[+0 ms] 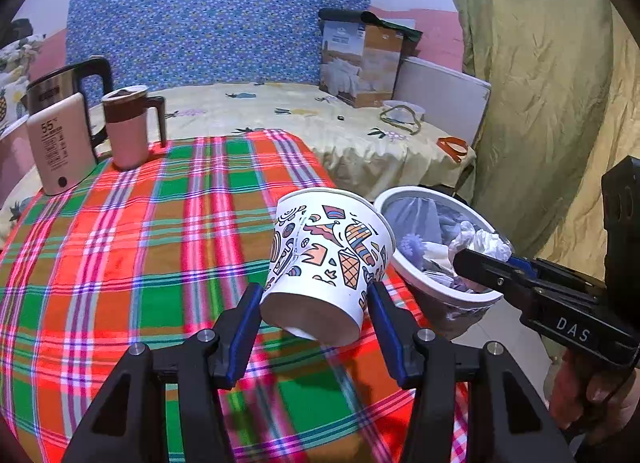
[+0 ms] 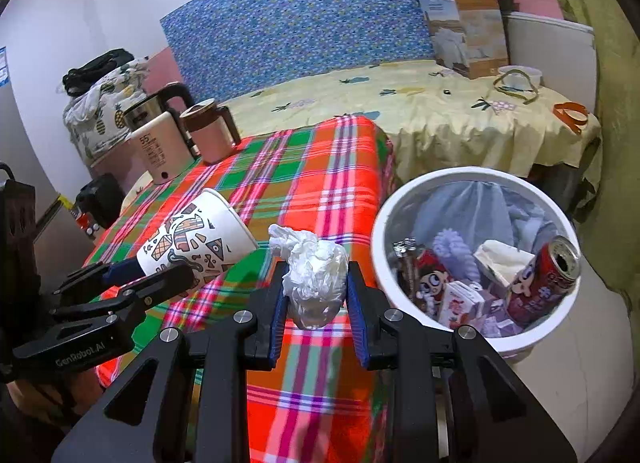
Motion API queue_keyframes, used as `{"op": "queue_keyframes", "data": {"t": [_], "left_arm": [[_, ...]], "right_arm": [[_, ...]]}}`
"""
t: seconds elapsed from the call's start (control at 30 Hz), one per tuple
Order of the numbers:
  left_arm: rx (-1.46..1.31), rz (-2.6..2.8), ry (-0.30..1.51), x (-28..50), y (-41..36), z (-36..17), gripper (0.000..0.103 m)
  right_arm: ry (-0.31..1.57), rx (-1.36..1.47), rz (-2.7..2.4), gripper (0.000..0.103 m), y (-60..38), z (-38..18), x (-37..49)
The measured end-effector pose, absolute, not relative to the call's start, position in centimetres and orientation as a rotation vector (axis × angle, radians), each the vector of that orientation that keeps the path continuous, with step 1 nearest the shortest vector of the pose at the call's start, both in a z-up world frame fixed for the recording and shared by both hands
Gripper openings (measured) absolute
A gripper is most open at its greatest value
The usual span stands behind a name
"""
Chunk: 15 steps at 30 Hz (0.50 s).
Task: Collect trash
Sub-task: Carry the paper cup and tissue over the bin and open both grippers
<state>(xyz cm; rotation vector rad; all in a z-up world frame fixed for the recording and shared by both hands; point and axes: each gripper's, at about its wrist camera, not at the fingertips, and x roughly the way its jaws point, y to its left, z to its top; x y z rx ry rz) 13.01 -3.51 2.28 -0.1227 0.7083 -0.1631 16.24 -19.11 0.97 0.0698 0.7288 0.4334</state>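
the plaid-covered table (image 1: 120,243) fills most of both views, with the bed (image 1: 280,111) behind it and the white trash bin (image 2: 380,247) standing on the floor just off the table's right edge, its mouth open upward and already holding a red can (image 2: 540,279), cartons and tissue. both loads are lifted clear of the cloth and lie on the table side of that bin, so the coming move, as i judge it, is a short carry rightward over the rim. the left gripper (image 1: 316,303) has its pads pressed on the base of the patterned paper cup (image 1: 332,251); the cup's long axis tilts up and away from the tool, mouth leaning toward the bin, its rim just beside the bin's rim in the left wrist view. the right gripper (image 2: 316,295) is clamped on a crumpled white wad (image 2: 312,275) of tissue or thin plastic, which stands upright between the blue pads. the right hand is the nearer one to the bin: seen from the left wrist, its fingers already reach over the opening, so the wad likely drops first and the cup after.
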Motion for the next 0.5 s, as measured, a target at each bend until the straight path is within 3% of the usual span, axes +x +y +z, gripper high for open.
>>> {"op": "queue_keyframes", "data": {"t": [0.5], "left_arm": [[-0.075, -0.285, 0.732, 16.9, -9.3, 2.0, 0.054]], "right_arm": [[0.731, 0.110, 0.300, 0.030, -23.8, 0.6, 17.2]]}}
